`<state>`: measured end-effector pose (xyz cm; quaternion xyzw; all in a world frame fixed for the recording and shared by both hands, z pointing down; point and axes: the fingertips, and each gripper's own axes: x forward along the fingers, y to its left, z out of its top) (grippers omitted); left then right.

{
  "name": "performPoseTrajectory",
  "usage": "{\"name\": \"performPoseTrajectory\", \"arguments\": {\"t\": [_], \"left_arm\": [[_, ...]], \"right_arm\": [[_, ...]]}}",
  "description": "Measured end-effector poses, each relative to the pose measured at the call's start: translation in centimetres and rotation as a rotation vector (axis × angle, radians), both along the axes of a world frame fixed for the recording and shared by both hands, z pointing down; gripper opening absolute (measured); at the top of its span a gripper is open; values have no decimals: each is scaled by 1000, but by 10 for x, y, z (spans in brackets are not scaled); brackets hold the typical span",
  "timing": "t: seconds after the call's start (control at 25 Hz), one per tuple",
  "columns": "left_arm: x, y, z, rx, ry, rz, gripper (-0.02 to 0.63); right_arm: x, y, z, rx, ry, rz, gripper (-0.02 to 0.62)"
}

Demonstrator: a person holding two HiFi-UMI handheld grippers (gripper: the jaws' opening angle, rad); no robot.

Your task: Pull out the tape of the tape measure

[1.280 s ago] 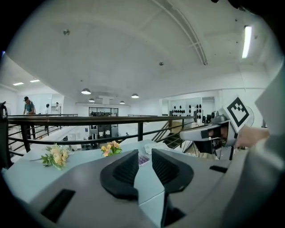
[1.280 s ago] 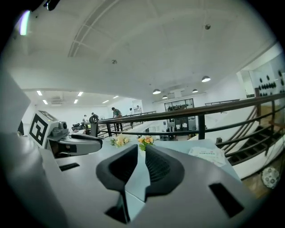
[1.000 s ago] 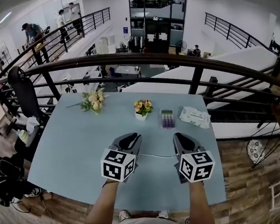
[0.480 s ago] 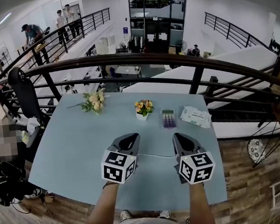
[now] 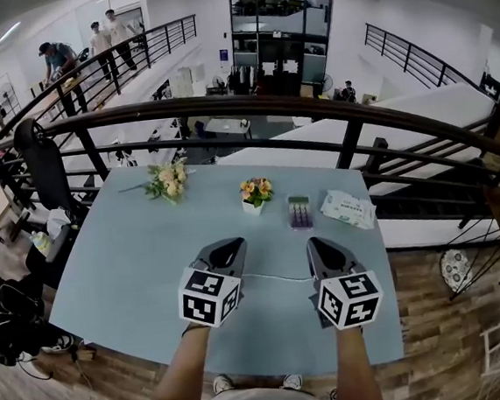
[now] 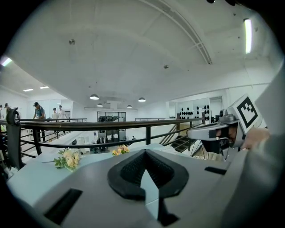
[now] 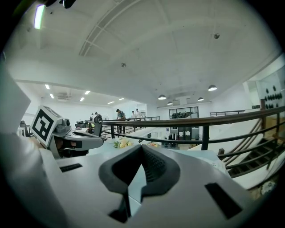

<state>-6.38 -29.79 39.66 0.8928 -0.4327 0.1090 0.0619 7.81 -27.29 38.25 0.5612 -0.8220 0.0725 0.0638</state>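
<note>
Two grey grippers hover side by side over the light blue table [image 5: 141,258]. My left gripper [image 5: 225,244] is shut; in the left gripper view its black pads [image 6: 129,171] meet at the tip with nothing between them. My right gripper [image 5: 316,244] is shut too, with its pads [image 7: 153,167] closed on nothing. A thin pale line [image 5: 279,278] runs across the table between the two grippers; I cannot tell what it is. No tape measure body shows in any view. Each gripper also appears in the other's view: the right gripper [image 6: 209,132] and the left gripper [image 7: 80,139].
At the table's far side lie a flower bouquet [image 5: 169,180], a small flower pot [image 5: 254,193], a purple flat item [image 5: 299,211] and a white packet [image 5: 348,209]. A dark railing [image 5: 311,105] curves behind the table. People stand on a far walkway.
Both grippers' jaws have drawn together a little. The hands stay almost where they were.
</note>
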Motion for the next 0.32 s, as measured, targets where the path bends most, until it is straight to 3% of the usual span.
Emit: {"name": "performPoseTrajectory", "arguments": {"t": [0.32], "left_arm": [[-3,-1,1,-1,-4,-2,-3]], "right_arm": [[-2,0,-1,6,3,1,4]]}}
